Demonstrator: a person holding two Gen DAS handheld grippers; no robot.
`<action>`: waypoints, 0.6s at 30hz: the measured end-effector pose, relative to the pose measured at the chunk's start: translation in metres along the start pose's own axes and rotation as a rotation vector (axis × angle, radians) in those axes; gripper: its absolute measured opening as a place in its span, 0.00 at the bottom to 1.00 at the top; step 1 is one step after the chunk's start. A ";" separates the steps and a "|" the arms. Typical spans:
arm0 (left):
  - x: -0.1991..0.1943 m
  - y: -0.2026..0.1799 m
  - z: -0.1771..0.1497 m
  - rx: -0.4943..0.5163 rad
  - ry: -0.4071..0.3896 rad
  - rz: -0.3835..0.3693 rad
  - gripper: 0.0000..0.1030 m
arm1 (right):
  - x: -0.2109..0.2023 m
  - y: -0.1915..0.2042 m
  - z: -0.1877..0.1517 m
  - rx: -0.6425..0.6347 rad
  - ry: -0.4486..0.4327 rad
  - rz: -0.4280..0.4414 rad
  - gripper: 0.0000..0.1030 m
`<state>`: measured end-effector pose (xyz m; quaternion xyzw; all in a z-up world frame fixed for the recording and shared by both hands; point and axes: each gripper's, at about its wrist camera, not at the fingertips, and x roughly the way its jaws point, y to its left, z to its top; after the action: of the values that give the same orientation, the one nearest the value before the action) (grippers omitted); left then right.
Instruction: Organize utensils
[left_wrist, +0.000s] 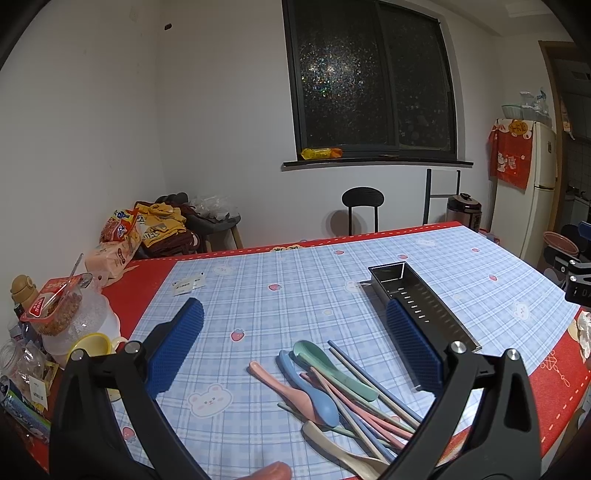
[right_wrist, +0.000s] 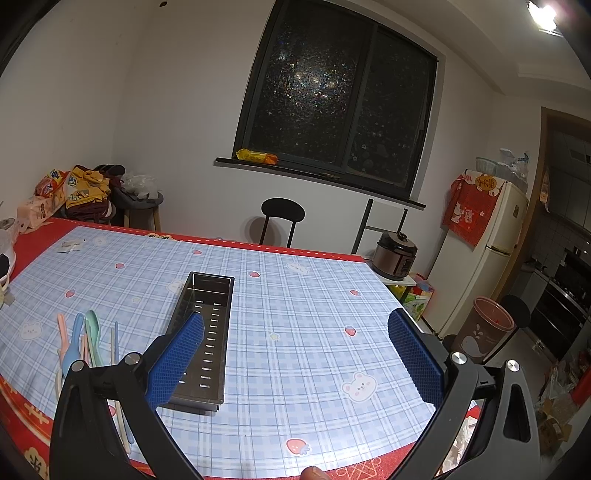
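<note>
Right now both grippers hang wide apart over the table (left_wrist: 369, 258), and neither one grips anything. The left gripper (left_wrist: 295, 347) has blue bumpy pads (left_wrist: 173, 347), and the spoons and chopsticks lie on the cloth between and just below them. The right gripper (right_wrist: 295, 350) has the same blue pads (right_wrist: 415, 358), with only bare cloth between them.

Spoons (left_wrist: 317, 384) in pink, blue, green and cream lie in a messy pile, mixed with chopsticks (left_wrist: 369, 380) that cross over each other. A metal tray (right_wrist: 203, 336) with slots in its floor sits just beside the pile, to its right, and nothing is in it. The left pad of the right gripper covers part of the tray's near end.

A blue check cloth (right_wrist: 295, 295) with bears and strawberries covers the table, and a red cloth shows around its edge. Some small white paper slips (left_wrist: 188, 286) lie far back on the cloth; their print is too small to read. A snack cup (left_wrist: 55, 306) at the left has a red label, but the words are too blurry to read. A red cloth with cats hangs on the fridge (right_wrist: 487, 258).
</note>
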<state>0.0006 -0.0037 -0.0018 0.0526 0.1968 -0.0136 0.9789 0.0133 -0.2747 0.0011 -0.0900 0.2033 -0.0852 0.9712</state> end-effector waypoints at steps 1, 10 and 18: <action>-0.001 0.000 0.000 0.000 -0.001 0.000 0.95 | 0.000 0.000 0.000 -0.001 -0.001 0.000 0.95; 0.000 0.007 -0.002 -0.045 0.019 -0.053 0.95 | 0.000 0.001 -0.001 -0.002 0.011 0.019 0.95; 0.009 0.019 -0.012 -0.092 0.058 -0.147 0.95 | 0.004 0.009 -0.004 -0.008 0.021 0.066 0.95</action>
<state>0.0050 0.0160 -0.0143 -0.0065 0.2286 -0.0751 0.9706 0.0167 -0.2671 -0.0058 -0.0861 0.2166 -0.0533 0.9710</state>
